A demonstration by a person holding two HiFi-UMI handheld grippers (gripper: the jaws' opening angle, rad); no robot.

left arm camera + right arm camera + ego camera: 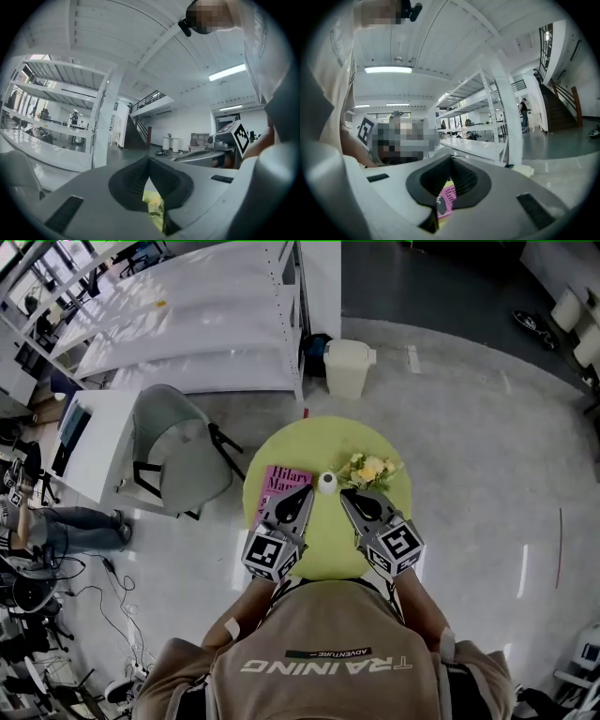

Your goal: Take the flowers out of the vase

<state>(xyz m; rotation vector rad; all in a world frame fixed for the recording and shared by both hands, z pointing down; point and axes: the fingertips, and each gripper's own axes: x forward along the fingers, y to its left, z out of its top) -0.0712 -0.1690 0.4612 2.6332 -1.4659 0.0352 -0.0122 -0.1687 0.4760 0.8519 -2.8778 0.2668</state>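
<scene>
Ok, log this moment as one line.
left gripper: shut, empty | right gripper: shut, empty | flowers: on table beside vase

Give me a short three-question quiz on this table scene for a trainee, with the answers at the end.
1. True or false: the right gripper is holding the flowers.
2. In the head view, what lies on the round table just left of the white vase? A) a pink book B) a cup C) a plate
3. Fill in: the jaws of the left gripper are ____ (open or shut).

Key:
1. False. It is shut on nothing, and the flowers lie on the table right of the vase.
2. A.
3. Shut, with nothing between them.
</scene>
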